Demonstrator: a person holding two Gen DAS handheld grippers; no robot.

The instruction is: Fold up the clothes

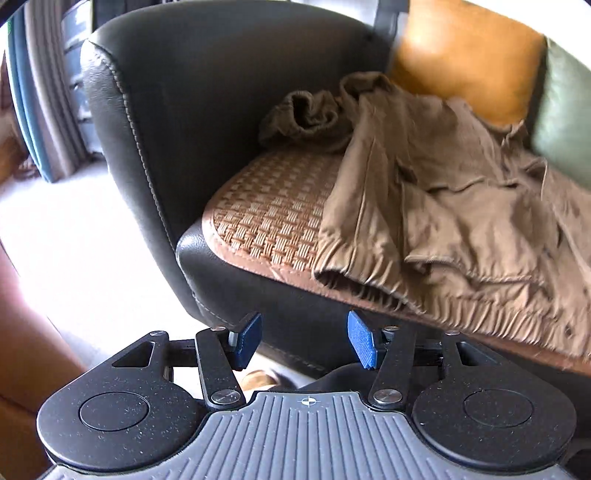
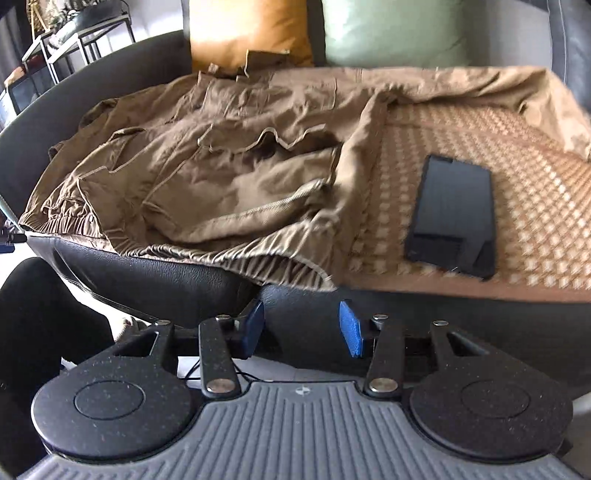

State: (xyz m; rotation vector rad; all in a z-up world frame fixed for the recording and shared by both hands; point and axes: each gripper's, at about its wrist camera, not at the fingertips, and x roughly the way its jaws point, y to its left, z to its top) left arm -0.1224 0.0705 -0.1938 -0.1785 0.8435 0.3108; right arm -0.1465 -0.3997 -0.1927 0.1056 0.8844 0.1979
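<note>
I see both my left tongs [image 1: 304, 341] and right tongs [image 2: 303, 328] apart, gripping nothing, short of the sofa [image 1: 221, 155] edge. The brown jacket [image 2: 221, 173] lies crumpled on the woven mat [image 2: 517, 155], beside a phone [image 2: 452, 218].

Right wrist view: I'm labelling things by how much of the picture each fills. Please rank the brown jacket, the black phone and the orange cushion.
Largest to smallest as they look:
1. brown jacket
2. orange cushion, partly hidden and farther back, so its true size is unsure
3. black phone, close to the cushion
</note>
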